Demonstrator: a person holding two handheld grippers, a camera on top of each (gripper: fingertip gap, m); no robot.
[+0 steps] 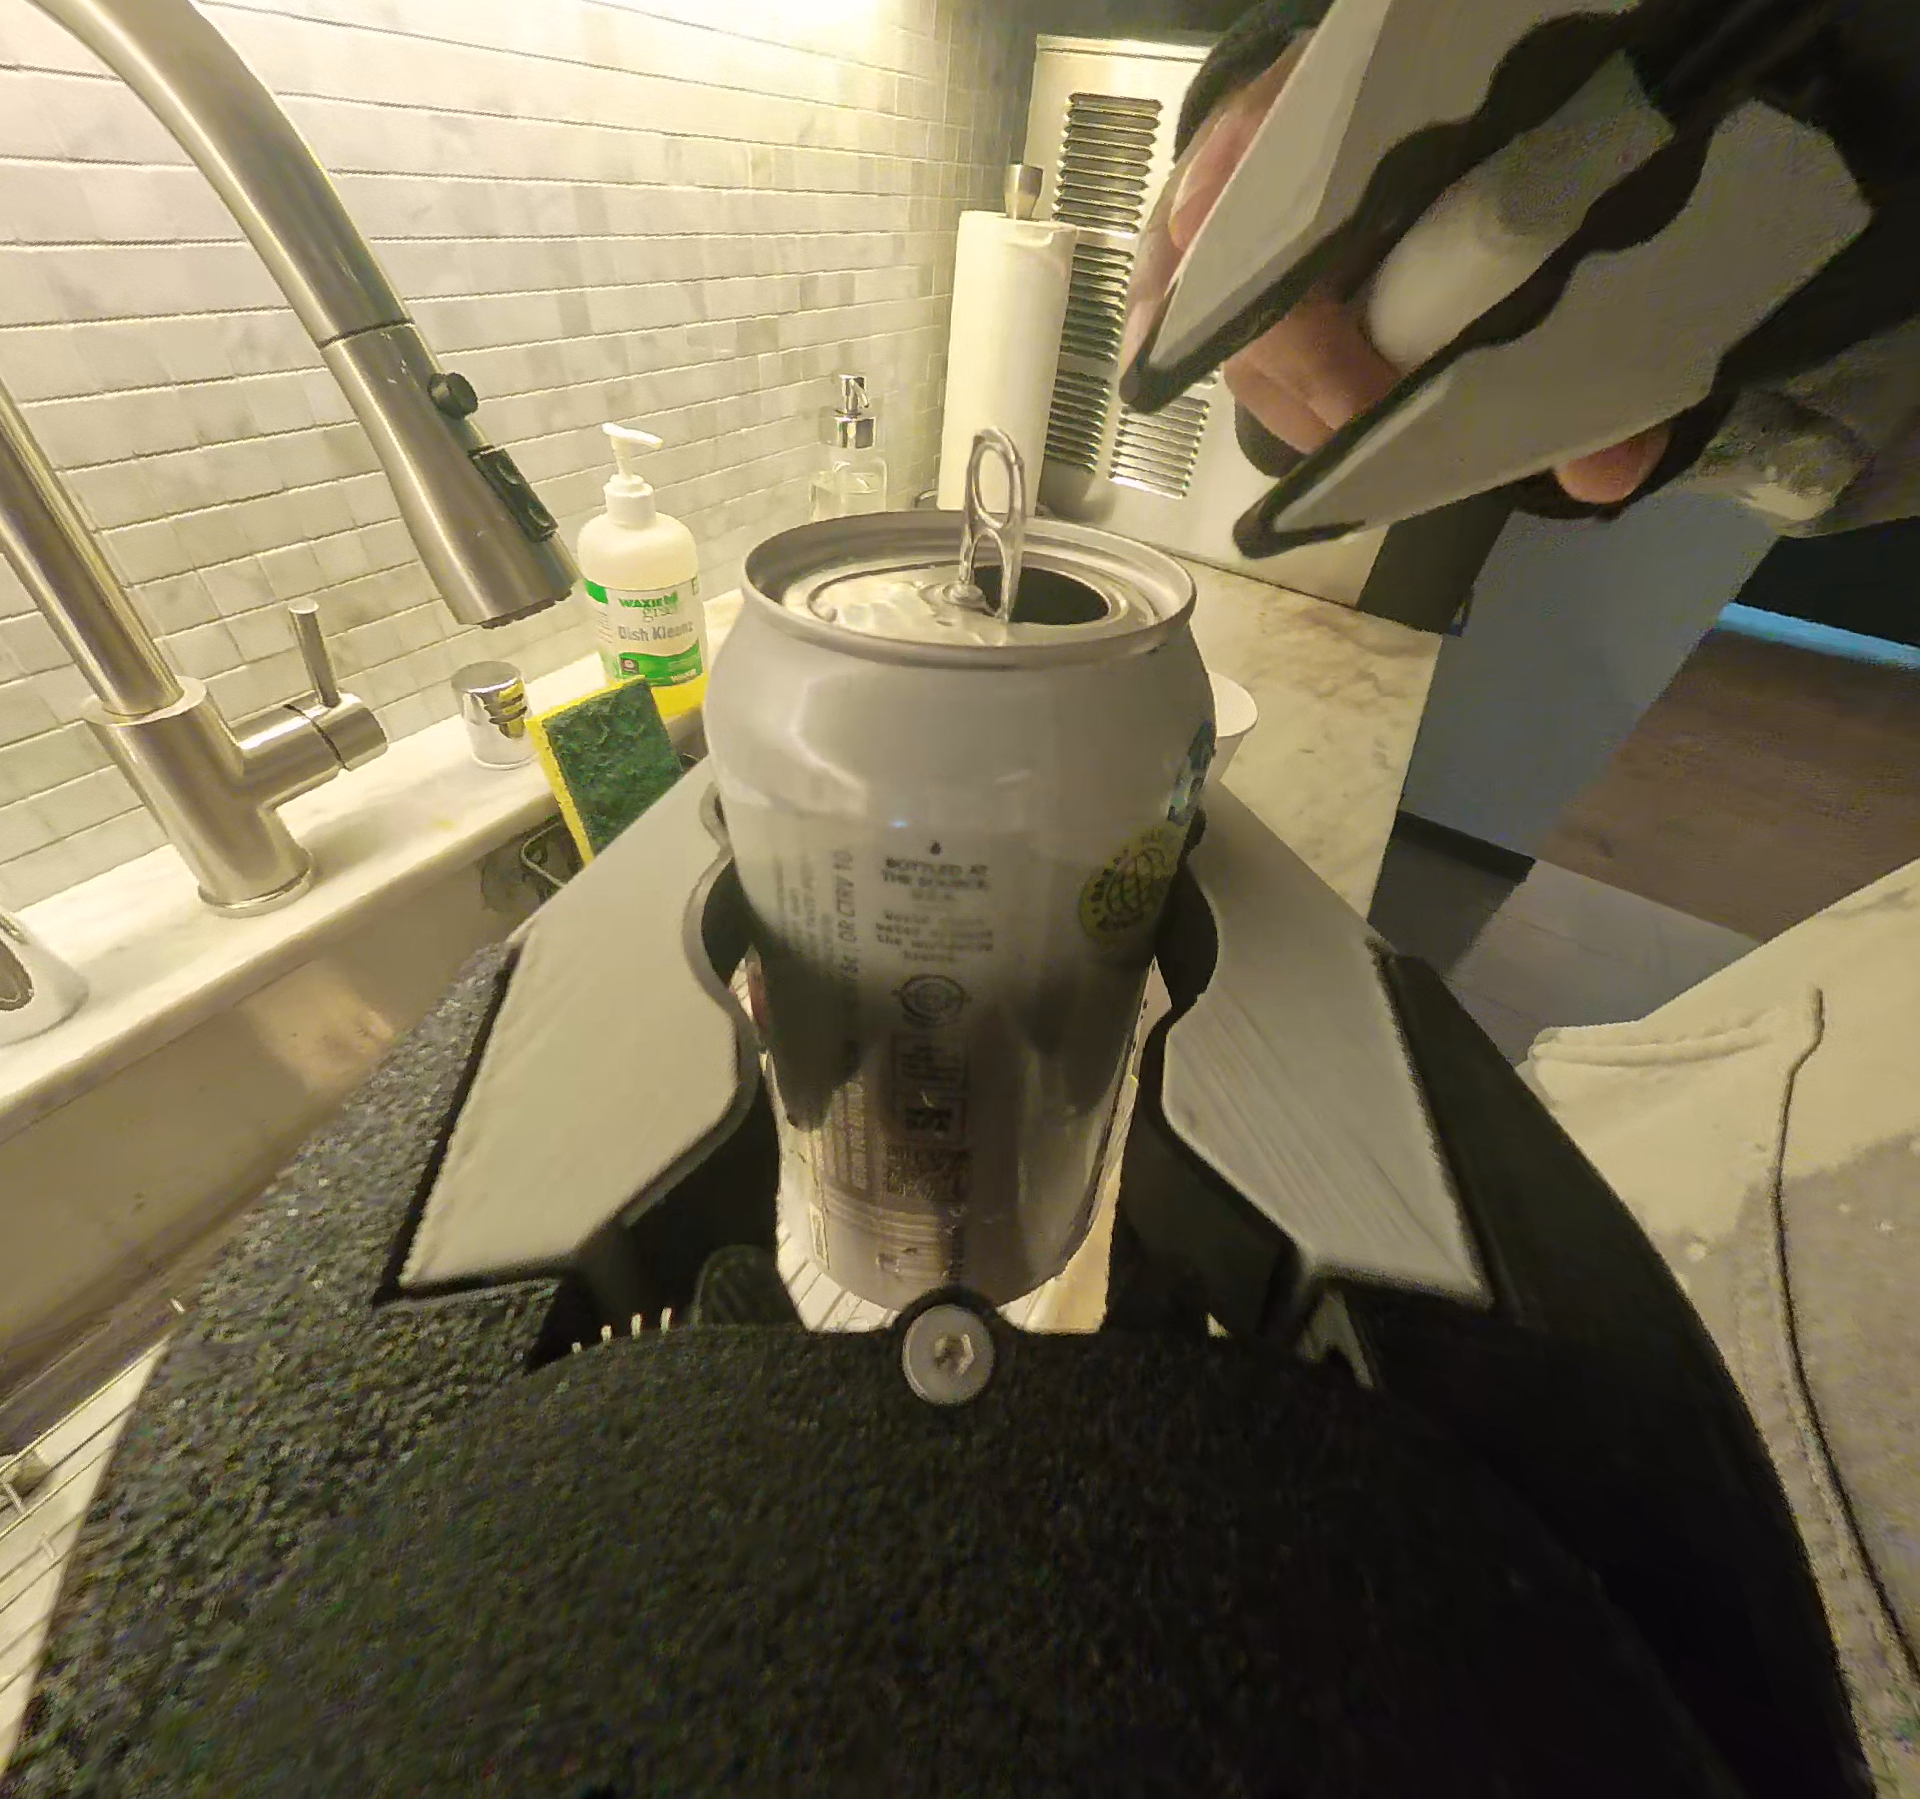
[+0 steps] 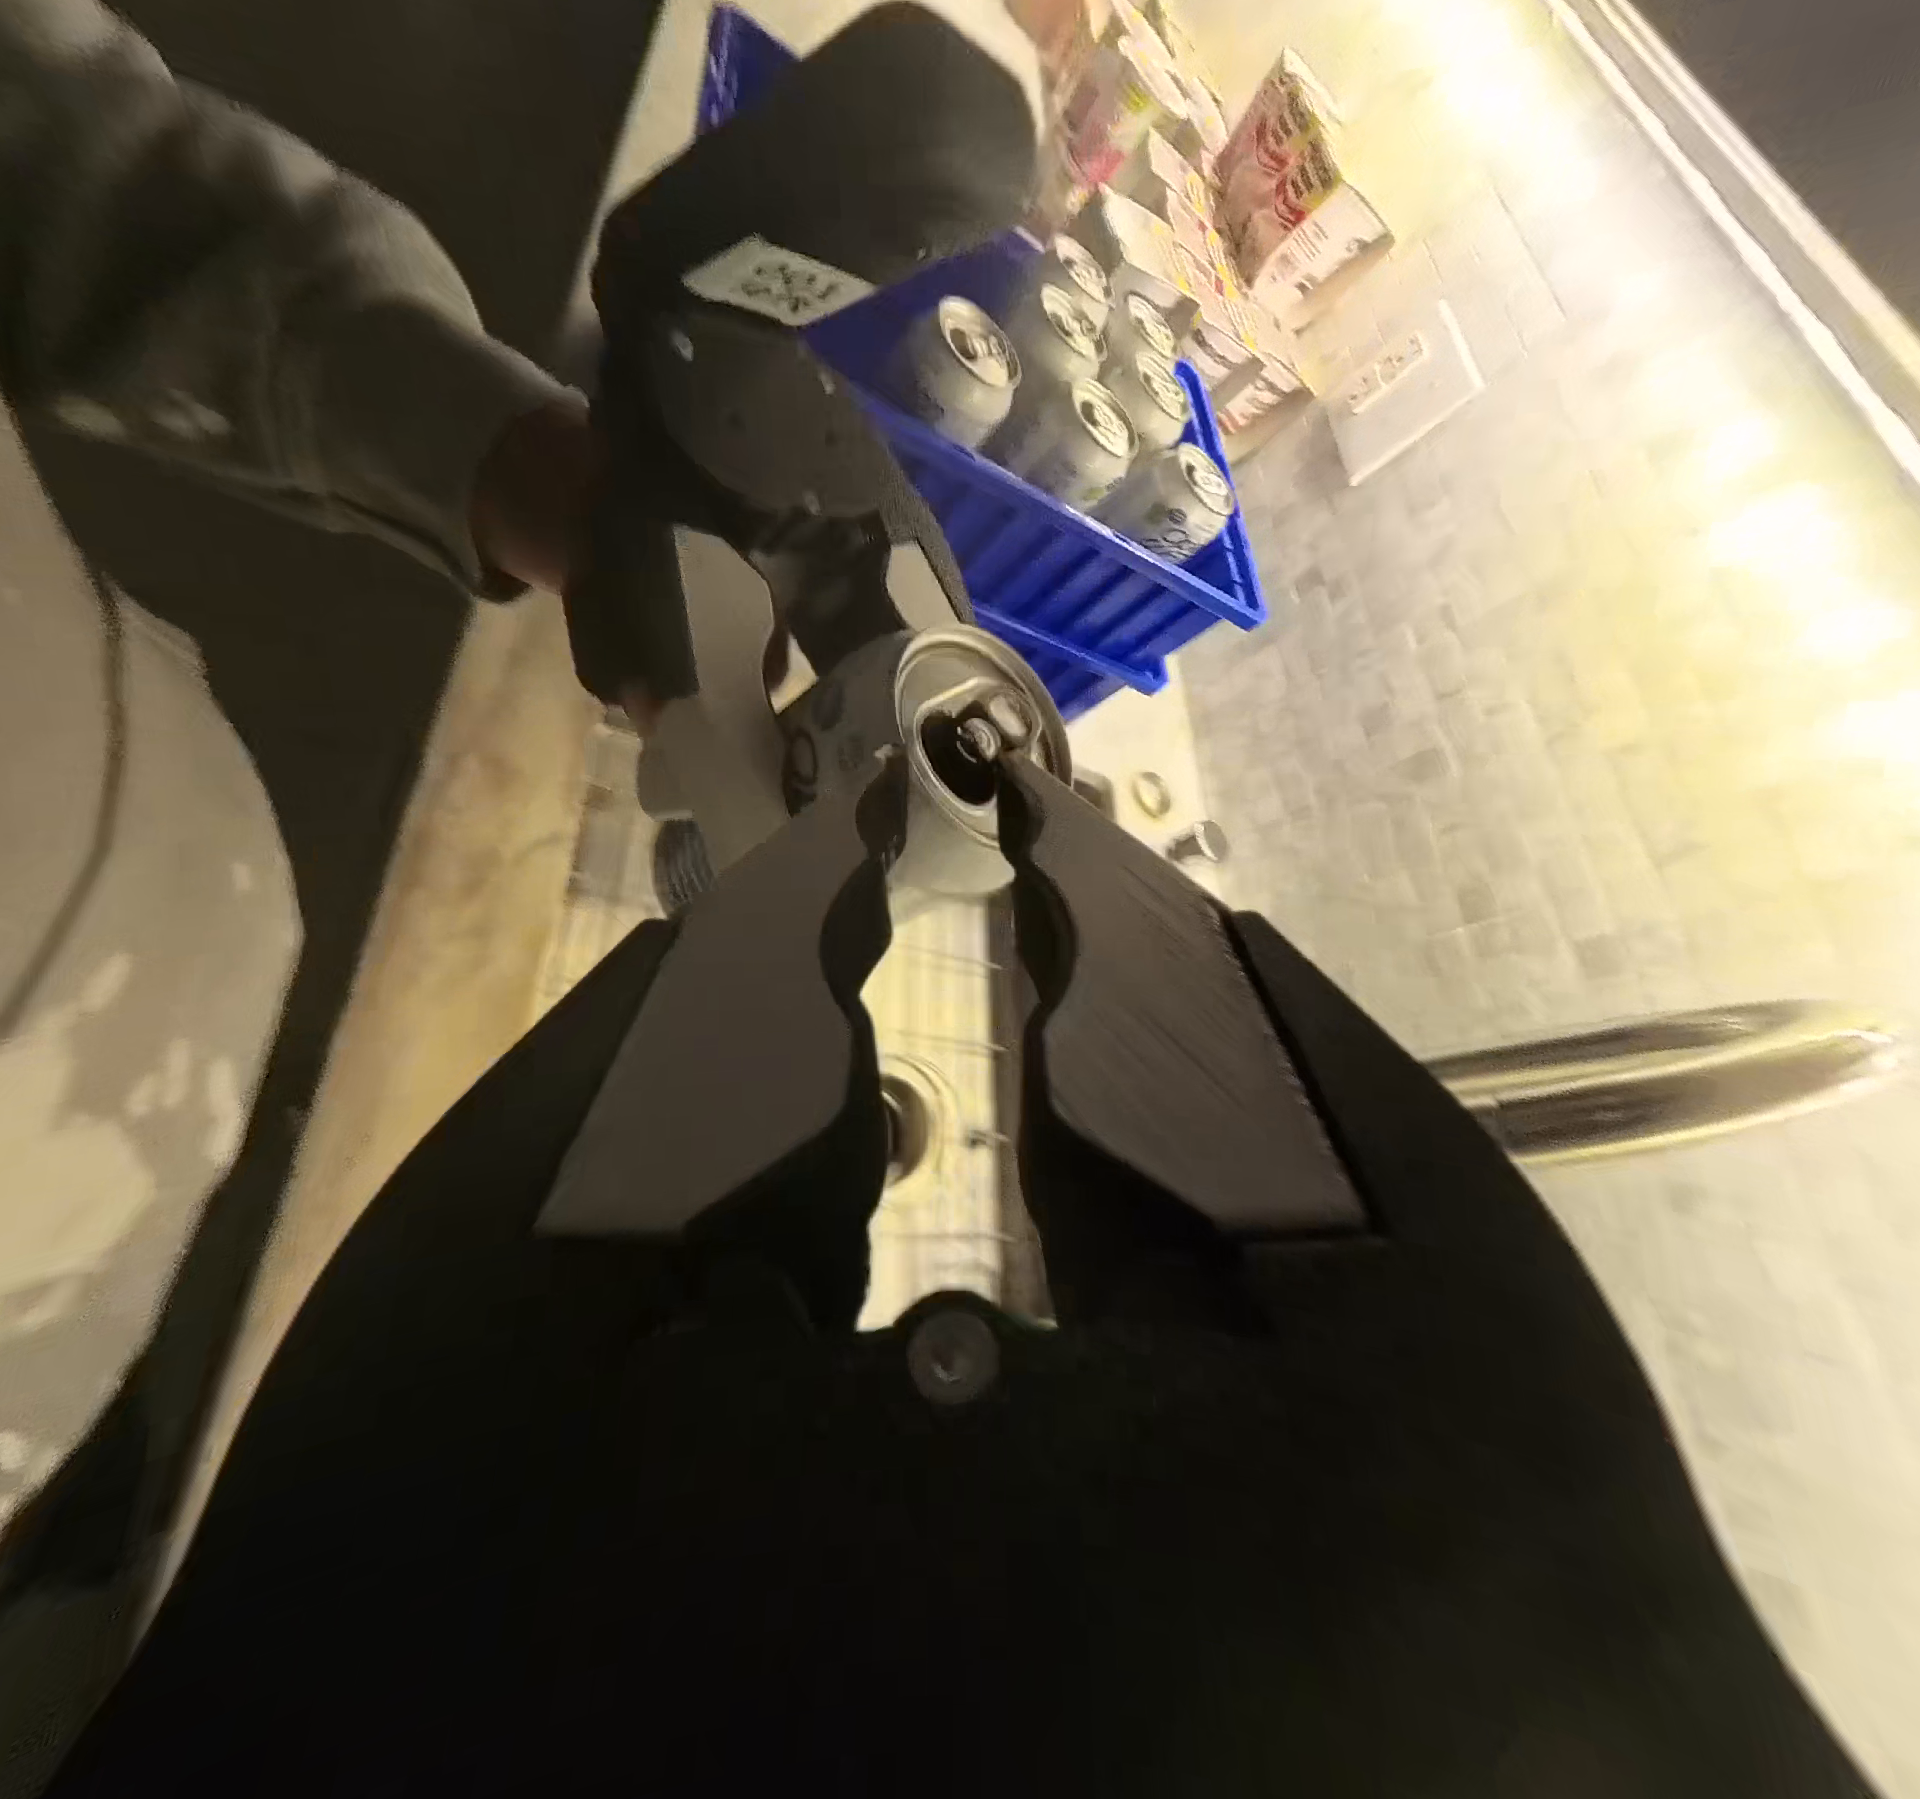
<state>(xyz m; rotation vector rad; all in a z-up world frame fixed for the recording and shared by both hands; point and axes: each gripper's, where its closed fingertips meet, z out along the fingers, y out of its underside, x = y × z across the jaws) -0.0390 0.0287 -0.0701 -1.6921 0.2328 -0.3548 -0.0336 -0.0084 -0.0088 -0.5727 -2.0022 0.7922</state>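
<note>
While the left hand-held gripper [image 1: 951,928] stands clamped on a silver drink can [image 1: 961,876], its two pale fingers pressing the can's sides, the can sits upright over the steel sink [image 1: 156,1105]; its mouth is already open and the pull tab [image 1: 992,513] stands straight up from the lid. The right hand-held gripper [image 1: 1216,456] hangs above and to the right of the can, its fingers apart with a gap between the tips, gripping nothing; in its own view the far fingertip lies over the can's lid beside the tab, though whether it touches cannot be told. A gloved hand [image 1: 1299,378] shows behind that gripper. To the left rises a brushed-metal faucet [image 1: 343,295]; far of the sink stand a dish-soap pump bottle [image 1: 639,586], a yellow-and-green sponge [image 1: 608,762], a clear soap dispenser [image 1: 852,456] and a paper-towel roll [image 1: 1003,357] against the tiled wall. In the right wrist view a blue crate [image 2: 1101,554] holding several silver cans [image 2: 1081,378] sits on the table [image 2: 499,762], with cartons [image 2: 1299,191] just beyond it.
</note>
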